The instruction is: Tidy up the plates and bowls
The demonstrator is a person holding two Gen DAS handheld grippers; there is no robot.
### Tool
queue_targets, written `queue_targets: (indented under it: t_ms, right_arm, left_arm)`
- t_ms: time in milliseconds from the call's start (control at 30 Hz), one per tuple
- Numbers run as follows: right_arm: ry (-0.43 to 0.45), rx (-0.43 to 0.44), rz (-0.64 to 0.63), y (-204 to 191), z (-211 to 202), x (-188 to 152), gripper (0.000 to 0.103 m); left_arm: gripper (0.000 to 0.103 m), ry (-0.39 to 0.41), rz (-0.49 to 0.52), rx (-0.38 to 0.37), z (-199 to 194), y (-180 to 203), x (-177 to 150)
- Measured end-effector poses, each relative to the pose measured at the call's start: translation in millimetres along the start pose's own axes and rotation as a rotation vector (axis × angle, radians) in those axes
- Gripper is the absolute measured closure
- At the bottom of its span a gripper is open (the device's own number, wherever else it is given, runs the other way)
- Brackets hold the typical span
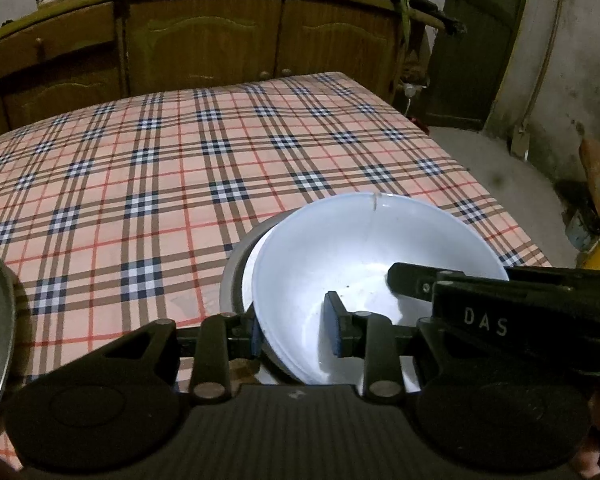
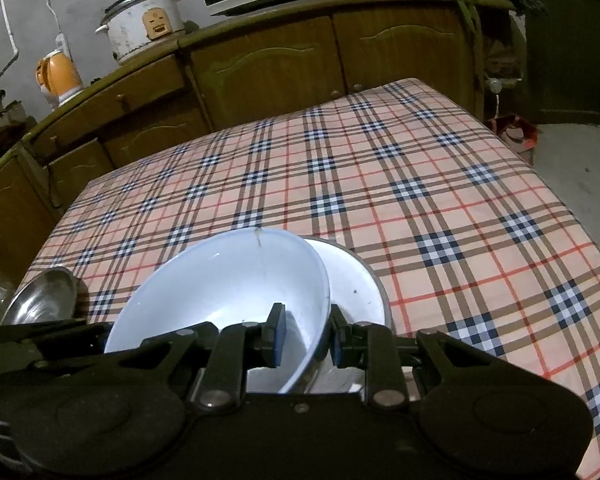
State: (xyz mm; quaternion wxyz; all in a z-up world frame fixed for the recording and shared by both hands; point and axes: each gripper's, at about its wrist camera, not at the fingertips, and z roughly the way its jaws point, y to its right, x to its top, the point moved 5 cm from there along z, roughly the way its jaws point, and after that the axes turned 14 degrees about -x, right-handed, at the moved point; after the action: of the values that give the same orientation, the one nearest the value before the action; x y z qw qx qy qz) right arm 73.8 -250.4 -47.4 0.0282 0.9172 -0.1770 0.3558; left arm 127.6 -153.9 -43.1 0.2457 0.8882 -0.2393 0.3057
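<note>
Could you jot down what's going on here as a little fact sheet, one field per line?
Held: white bowl, tilted
Left tool: shut on the bowl's rim
Right tool: shut on the rim at the opposite side
Beneath: second bowl, white inside
Also there: steel bowl, left on the table
Surface: plaid cloth
Behind: wooden cabinets

Both views look forward and steeply down along the fingers of a hand-held gripper, from close above the near edge of the plaid-covered tabletop (image 1: pixel 140 168). The left wrist view sits at the left rim of the pale blue bowl (image 1: pixel 364 264), facing the wooden cabinets (image 1: pixel 204 44) beyond. The right wrist view sits at the bowl's right rim, angled slightly leftward. They share the bowl, the plaid cloth, the cabinets and a steel dish (image 2: pixel 44 296).
</note>
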Motion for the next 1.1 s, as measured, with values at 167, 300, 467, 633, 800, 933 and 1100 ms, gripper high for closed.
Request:
queue_targets:
  t_ms: [167,300,467,633,800,933,1100]
  right_arm:
    - [-0.012,-0.006,0.000,2,9,1,0.074]
    - [-0.022,-0.004,-0.002,2,14,2,0.074]
    - [-0.043,-0.013,-0.003,3,22,1,0.074]
    - [-0.059,-0.011,0.004,5,27,0,0.074]
    - [-0.063,-0.003,0.001,4,29,1,0.073]
    - [-0.074,0.006,0.014,7,31,2,0.073]
    - [-0.081,0.012,0.014,8,31,4,0.073]
  left_arm:
    - [0.073,-0.006,-0.006,-0.003,8,-3,1]
    - [0.073,-0.014,-0.012,-0.001,11,-6,2]
    - [0.073,-0.036,-0.028,-0.013,18,-8,1]
    - [0.072,-0.041,-0.035,-0.021,21,-10,2]
    - [0.071,-0.043,-0.032,-0.026,21,-11,2]
    - [0.067,-0.041,-0.035,-0.044,21,-12,3]
    - [0.066,-0.042,-0.044,-0.053,20,-12,3]
